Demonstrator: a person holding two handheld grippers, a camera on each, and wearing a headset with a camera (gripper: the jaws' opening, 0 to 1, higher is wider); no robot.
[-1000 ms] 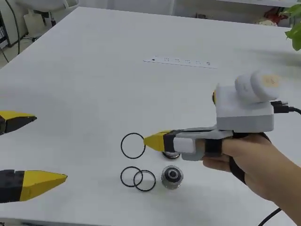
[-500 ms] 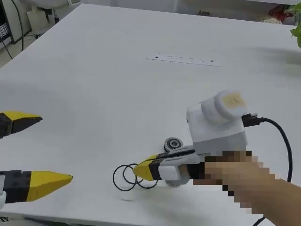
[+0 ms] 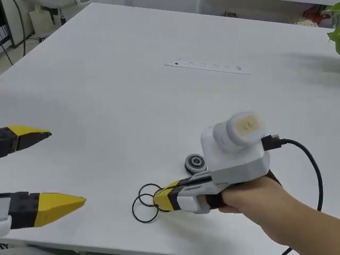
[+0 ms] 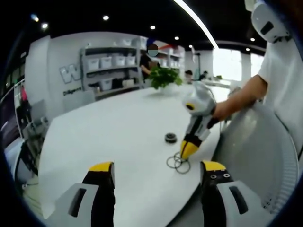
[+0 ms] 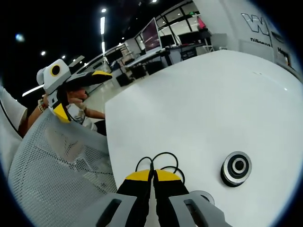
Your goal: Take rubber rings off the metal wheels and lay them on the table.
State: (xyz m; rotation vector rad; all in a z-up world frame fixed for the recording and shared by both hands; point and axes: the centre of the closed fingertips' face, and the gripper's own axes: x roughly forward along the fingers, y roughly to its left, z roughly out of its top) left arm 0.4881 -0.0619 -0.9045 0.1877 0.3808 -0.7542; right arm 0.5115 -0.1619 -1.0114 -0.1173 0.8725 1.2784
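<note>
Rubber rings [image 3: 145, 203] lie overlapping in a small cluster on the white counter [image 3: 106, 79], low in the head view and a little left of centre. The right gripper [image 3: 159, 199] reaches in from the lower right, held in a hand [image 3: 255, 204]. Its yellow fingers [image 5: 139, 177] are pressed together, and their tips touch the cluster. Whether a ring is pinched between them cannot be told. In the right gripper view the closed fingers rise from the bottom centre, with the black loops just beyond the tips.

One metal wheel [image 3: 195, 163] sits on the counter up and to the right of the rings, apart from them and just beside the gripper's white body. In the right gripper view it lies right of centre. The edge of a second wheel [image 5: 204, 196] shows at the bottom, close beside the right-hand finger.

At the left edge of the head view the left gripper [image 3: 68, 167] has its fingers spread wide, holding nothing, well apart from the rings. In the left gripper view the rings show farther up the frame, between its two fingers.

A black cable [image 3: 311, 162] runs from the right gripper toward the lower right. A thin white strip [image 3: 207, 66] with small marks lies on the counter in the upper middle. Plant leaves [image 3: 334, 37] show at the upper right edge.
</note>
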